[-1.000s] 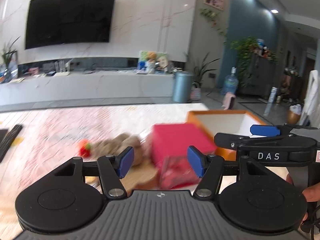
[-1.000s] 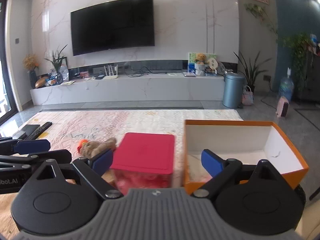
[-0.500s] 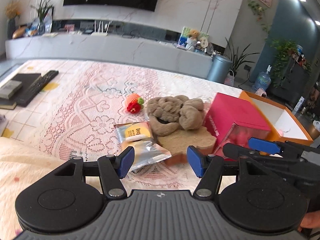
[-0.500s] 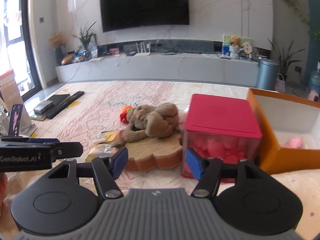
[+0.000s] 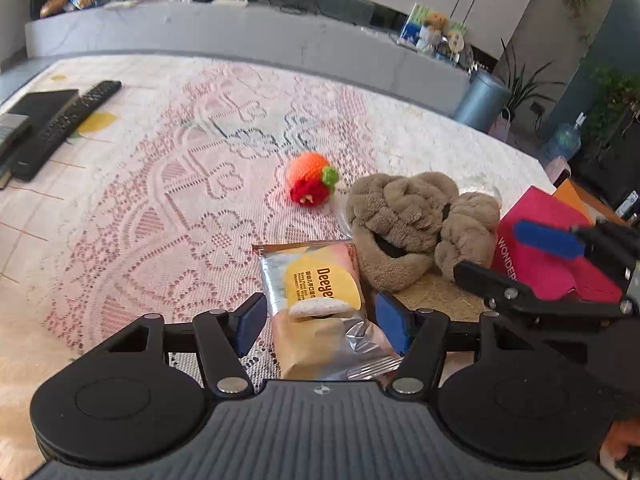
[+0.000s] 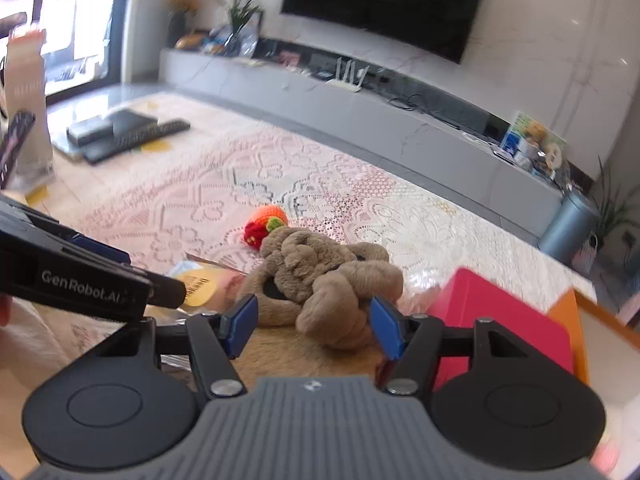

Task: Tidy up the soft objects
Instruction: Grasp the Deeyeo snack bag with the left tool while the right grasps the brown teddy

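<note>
Both views dipped: one plush (image 5: 416,228), one packet (image 5: 320,304), perhaps one sponge (image 6: 304,354).

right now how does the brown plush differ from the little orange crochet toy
The brown plush is much larger than the orange crochet toy. The plush is one dull brown, fuzzy and lumpy; the crochet toy is bright orange with red and green parts and a knitted surface. The plush lies partly on a tan bread-shaped cushion, while the crochet toy sits alone on the lace tablecloth. Both are soft and ungripped.
</note>
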Motion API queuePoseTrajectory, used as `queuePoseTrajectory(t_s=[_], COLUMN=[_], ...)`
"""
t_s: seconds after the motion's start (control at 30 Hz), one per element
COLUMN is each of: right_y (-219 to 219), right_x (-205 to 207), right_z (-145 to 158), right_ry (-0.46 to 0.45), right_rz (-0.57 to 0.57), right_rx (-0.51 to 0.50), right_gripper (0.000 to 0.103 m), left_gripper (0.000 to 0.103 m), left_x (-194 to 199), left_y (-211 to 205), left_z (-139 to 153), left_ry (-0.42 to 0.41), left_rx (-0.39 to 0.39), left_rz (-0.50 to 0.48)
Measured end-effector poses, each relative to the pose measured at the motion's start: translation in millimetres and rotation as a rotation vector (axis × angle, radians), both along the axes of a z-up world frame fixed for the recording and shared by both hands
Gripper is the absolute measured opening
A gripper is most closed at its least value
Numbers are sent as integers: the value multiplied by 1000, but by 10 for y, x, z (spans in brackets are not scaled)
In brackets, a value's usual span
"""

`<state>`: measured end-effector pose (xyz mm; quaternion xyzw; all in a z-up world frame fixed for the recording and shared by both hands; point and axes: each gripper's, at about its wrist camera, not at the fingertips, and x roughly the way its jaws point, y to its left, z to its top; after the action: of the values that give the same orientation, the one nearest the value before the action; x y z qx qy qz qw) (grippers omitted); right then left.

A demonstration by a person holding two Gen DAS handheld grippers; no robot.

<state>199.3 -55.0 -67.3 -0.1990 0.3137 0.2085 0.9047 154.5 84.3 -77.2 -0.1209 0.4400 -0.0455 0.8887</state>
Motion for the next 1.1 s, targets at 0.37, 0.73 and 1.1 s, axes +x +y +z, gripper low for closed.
queuePoseTrajectory(t_s=[0.37,0.73,1.1], right_y=[163,184,-45], right_x=[709,672,338], right_z=[-180,-309,166], right_ry=[163,181,95], right_rz=[95,75,11], right_rx=[-204,-214,19], right_gripper=[78,49,41], left_gripper=[78,59,53], left_x=[229,169,-131], left_y=[12,-83,159], left_z=[-283,-252,40], left_ry=[90,33,-94], left_rx=[-38,23,-50], left_rz=[-8,-24,107])
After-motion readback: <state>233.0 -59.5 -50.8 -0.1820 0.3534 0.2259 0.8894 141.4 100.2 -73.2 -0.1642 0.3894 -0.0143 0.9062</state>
